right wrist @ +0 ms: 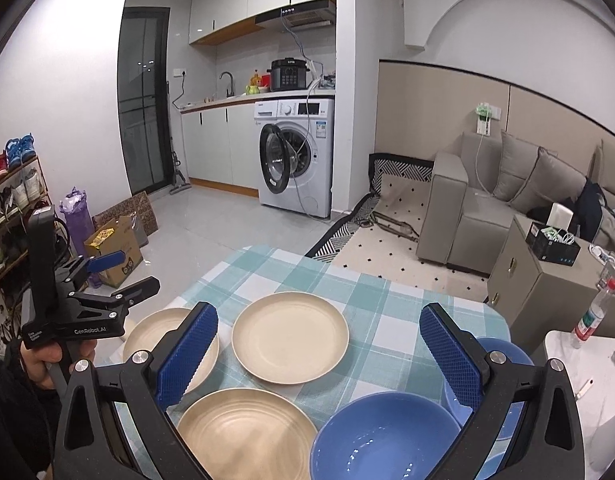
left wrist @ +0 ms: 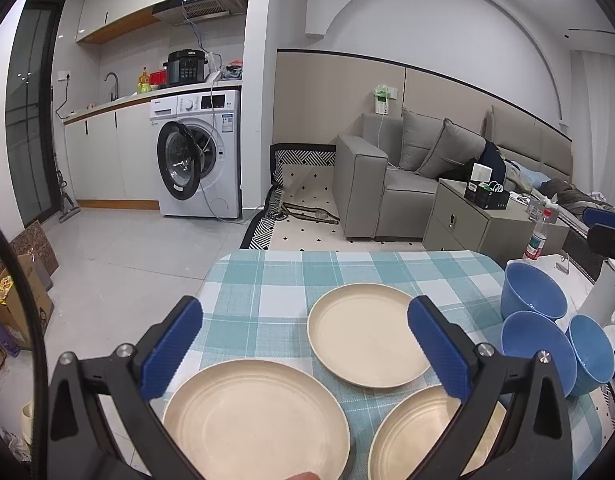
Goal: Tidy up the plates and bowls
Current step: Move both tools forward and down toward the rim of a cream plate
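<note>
Three cream plates lie on the checked tablecloth (left wrist: 267,280): a far plate (left wrist: 367,334) (right wrist: 290,337), a near left plate (left wrist: 255,420) (right wrist: 163,332) and a near right plate (left wrist: 419,436) (right wrist: 247,432). Three blue bowls stand at the table's right: a far bowl (left wrist: 533,290), a middle bowl (left wrist: 537,350) and a right bowl (left wrist: 591,350). My left gripper (left wrist: 305,346) is open and empty above the near plates; it also shows in the right wrist view (right wrist: 125,272). My right gripper (right wrist: 319,354) is open and empty above a near blue bowl (right wrist: 383,436); a second bowl (right wrist: 503,354) sits behind its right finger.
A plastic bottle (left wrist: 536,240) (right wrist: 593,312) and a white appliance (left wrist: 603,300) stand on a white surface right of the table. A grey cabinet (left wrist: 483,224), a sofa (left wrist: 391,176) and a washing machine (left wrist: 199,156) lie beyond. Cardboard boxes (right wrist: 115,252) sit on the floor at left.
</note>
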A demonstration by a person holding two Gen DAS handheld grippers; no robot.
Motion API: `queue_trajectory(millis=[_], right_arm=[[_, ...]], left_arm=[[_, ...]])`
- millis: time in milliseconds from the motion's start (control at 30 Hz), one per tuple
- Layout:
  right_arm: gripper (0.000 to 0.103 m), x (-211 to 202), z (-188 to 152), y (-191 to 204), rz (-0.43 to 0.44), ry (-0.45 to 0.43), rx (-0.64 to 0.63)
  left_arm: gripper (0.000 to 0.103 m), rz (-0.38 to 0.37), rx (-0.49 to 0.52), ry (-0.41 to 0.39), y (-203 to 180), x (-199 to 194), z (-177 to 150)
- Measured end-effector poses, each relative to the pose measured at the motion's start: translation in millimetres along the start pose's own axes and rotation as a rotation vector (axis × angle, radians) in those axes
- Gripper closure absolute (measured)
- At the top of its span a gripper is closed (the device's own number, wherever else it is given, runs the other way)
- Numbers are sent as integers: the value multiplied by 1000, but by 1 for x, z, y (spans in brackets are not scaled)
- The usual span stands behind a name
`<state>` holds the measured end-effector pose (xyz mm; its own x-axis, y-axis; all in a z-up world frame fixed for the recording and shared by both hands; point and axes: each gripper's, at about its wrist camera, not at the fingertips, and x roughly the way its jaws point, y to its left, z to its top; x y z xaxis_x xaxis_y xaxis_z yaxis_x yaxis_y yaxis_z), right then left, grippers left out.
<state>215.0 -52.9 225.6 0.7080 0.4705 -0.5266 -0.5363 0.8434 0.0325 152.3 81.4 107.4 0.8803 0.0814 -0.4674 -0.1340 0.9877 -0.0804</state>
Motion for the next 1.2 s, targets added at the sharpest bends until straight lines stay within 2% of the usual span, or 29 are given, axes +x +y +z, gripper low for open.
queue_trajectory(millis=[400, 833, 1200], right_arm=[[0, 67, -6, -18, -16, 103, 47], [0, 116, -19, -37, -39, 178, 102], [0, 154, -30, -31, -33, 252, 109]], left_arm=[[0, -4, -14, 91, 8, 48, -4], [0, -32, -6, 161, 11, 87, -8], [0, -30, -6, 213, 11, 110, -13]])
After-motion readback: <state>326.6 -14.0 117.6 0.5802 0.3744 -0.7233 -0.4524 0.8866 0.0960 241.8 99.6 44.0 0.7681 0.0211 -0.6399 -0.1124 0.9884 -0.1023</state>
